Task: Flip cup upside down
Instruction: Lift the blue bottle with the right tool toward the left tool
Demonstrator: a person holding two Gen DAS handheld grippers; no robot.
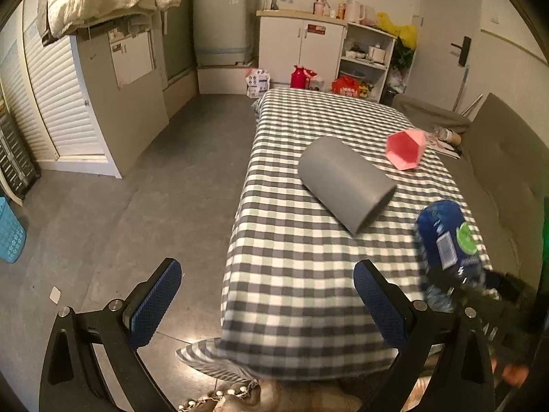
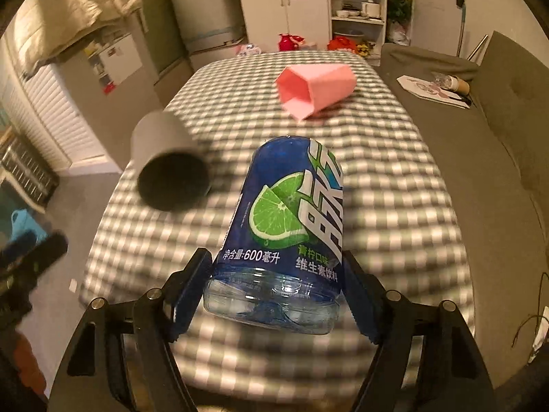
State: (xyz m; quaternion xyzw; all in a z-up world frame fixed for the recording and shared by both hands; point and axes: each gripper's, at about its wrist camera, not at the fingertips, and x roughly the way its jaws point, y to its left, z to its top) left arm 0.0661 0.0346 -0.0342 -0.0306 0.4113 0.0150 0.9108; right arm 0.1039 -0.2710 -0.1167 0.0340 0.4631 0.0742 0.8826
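Right gripper is carrying the blue cut-bottle cup above the checked table.

The right gripper [image 2: 276, 295] is gripping the blue cut-bottle cup [image 2: 286, 226] between its two pads, near the clear end of the cup; the labelled body is pointing away from the fingers, tilted over the checked tablecloth [image 2: 394, 206]. To do the flip well, I judge the wrist should be turning slowly with a firm squeeze, because the thin plastic can slip, and the open rim should be coming down flat on the cloth. The left gripper [image 1: 267, 305] is hanging wide open and empty at the near table edge. The grey cup [image 1: 346, 185] and the pink cup [image 1: 406, 149] are lying on their sides, well apart from both grippers.
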